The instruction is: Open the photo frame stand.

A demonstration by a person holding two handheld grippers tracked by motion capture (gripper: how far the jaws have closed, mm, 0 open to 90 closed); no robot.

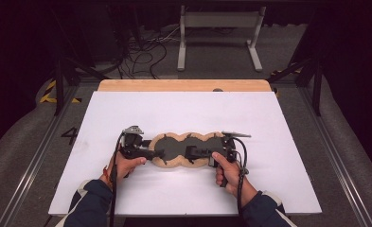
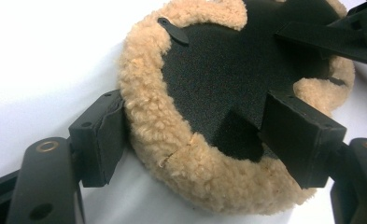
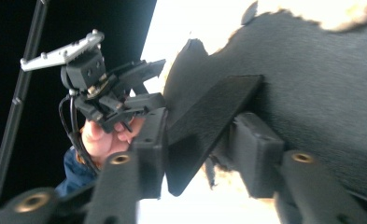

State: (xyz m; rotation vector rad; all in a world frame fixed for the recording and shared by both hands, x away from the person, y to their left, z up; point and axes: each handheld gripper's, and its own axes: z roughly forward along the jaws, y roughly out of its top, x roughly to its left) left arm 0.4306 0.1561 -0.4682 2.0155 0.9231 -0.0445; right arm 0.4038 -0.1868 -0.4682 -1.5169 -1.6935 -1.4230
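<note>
Black jaws of the left gripper (image 2: 195, 154) rise closest to the lens in the left gripper view, standing either side of the fleece rim (image 2: 186, 158) of a tan, dark-centred pad (image 1: 187, 147); one jaw sits outside the woolly edge, the other on the black inner face, and whether they press on it I cannot tell; the pad lies flat on the white table (image 1: 183, 111), near its front middle, stretched between both tools; the right gripper (image 1: 192, 152), held in the right hand (image 1: 228, 172), comes in from the pad's right end; in the right gripper view its jaws stand either side of a stiff black flap (image 3: 204, 126) of the pad and pinch it.
</note>
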